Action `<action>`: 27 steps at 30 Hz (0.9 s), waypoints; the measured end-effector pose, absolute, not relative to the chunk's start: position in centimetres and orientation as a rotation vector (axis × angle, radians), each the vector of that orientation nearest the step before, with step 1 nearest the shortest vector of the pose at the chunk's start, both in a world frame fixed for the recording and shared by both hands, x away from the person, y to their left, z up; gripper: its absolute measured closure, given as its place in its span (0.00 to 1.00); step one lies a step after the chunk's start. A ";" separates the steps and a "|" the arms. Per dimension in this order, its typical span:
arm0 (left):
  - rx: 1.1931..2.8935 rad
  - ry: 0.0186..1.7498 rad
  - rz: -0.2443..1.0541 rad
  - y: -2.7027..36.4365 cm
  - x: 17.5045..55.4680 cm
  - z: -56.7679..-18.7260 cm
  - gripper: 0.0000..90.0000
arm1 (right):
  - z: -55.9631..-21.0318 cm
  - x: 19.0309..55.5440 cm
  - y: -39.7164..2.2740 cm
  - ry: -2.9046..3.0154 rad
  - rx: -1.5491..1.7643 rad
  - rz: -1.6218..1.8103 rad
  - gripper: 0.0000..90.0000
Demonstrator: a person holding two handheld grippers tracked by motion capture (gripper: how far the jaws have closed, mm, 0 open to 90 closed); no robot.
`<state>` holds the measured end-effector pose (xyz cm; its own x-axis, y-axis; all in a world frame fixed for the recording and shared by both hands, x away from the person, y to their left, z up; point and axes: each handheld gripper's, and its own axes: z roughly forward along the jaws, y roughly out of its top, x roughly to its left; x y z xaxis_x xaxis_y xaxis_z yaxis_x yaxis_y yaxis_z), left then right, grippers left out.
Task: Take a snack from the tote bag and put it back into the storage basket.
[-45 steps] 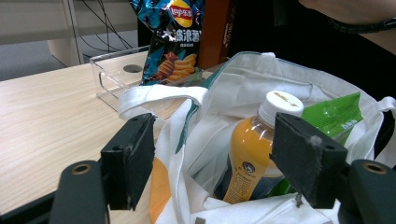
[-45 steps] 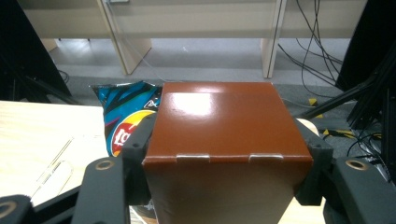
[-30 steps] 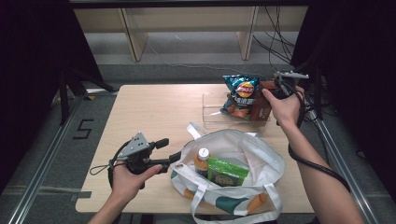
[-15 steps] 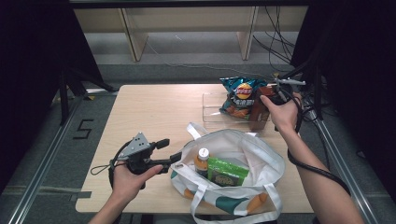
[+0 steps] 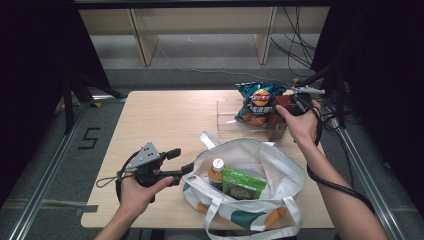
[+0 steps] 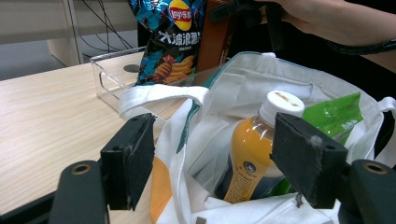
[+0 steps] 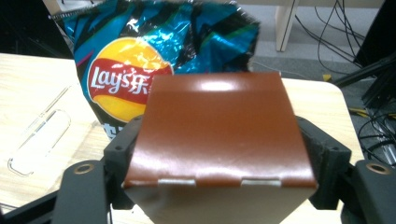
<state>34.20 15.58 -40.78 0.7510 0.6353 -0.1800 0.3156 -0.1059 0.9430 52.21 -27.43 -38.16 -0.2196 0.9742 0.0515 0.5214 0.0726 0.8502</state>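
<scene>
We are holding the brown carton [image 5: 278, 116] between the jaws of our right gripper [image 5: 294, 102] at about two o'clock on the table [image 5: 165, 117]. In the right gripper view the carton [image 7: 219, 135] sits between the two pads, its glossy top face tilted toward the camera. Its long axis is standing roughly upright, with its foot in the clear tray [image 5: 230, 116] just beside the blue chip bag [image 5: 257, 102], which is leaning at the carton's nine o'clock. The right jaws have just been opening around the carton; whether the pads are pressing on it now we cannot tell.

Compared with a second ago, our right hand [image 5: 300, 122] is sitting slightly lower and nearer the tray, and the carton is standing closer to the chip bag.

Our left gripper [image 5: 182, 161] is resting at seven o'clock, jaws spread wide and gripping nothing, pointing into the white tote bag [image 5: 280, 170] at the orange juice bottle [image 6: 254, 149].
</scene>
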 end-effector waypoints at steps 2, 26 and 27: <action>1.711 0.746 0.326 15.6 34.3 -40.8 0.33 | -37.9 51.9 -27.5 1.786 1.506 1.070 0.32; 1.714 0.746 0.334 15.5 34.3 -40.7 0.33 | -35.5 47.2 -30.1 1.784 1.448 1.245 0.35; 1.710 0.749 0.332 15.4 34.2 -40.6 0.33 | -35.4 46.9 -30.4 1.785 1.431 1.240 0.37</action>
